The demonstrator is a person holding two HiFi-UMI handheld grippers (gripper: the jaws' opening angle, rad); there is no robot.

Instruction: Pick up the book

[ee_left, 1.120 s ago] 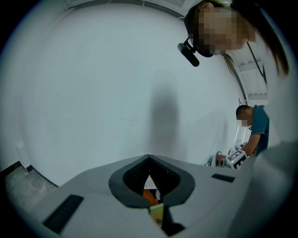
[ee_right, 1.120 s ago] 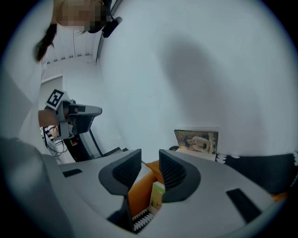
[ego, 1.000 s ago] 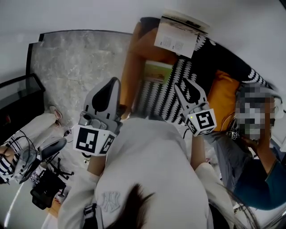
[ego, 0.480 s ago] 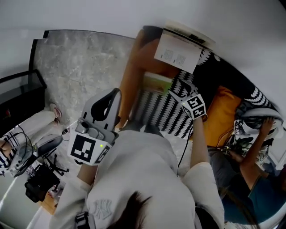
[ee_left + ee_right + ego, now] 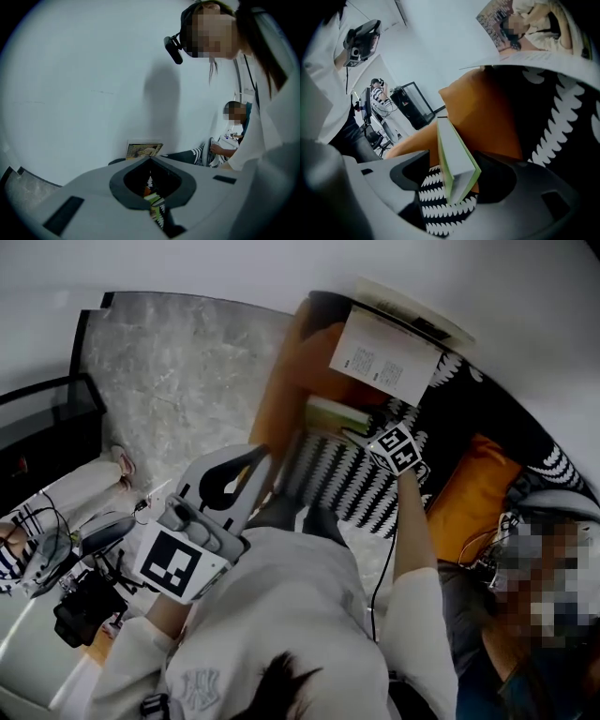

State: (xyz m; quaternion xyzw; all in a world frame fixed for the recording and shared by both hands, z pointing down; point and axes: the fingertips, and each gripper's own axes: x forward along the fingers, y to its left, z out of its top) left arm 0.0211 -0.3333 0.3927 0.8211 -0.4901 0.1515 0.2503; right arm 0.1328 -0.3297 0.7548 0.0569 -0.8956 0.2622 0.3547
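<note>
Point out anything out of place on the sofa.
An open book lies splayed above the cushions, overhanging them. The green book rests tilted against an orange cushion rather than lying flat.

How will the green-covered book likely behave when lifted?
The green-covered book looks thick and closed, so probably stiff, fairly heavy. The right claw, jaws just opened wide, straddles one corner; gripped there, it might pivot or fan open.

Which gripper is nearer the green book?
Right. The right gripper, jaws just opened wider, straddles the green book; the left gripper hangs well back.
</note>
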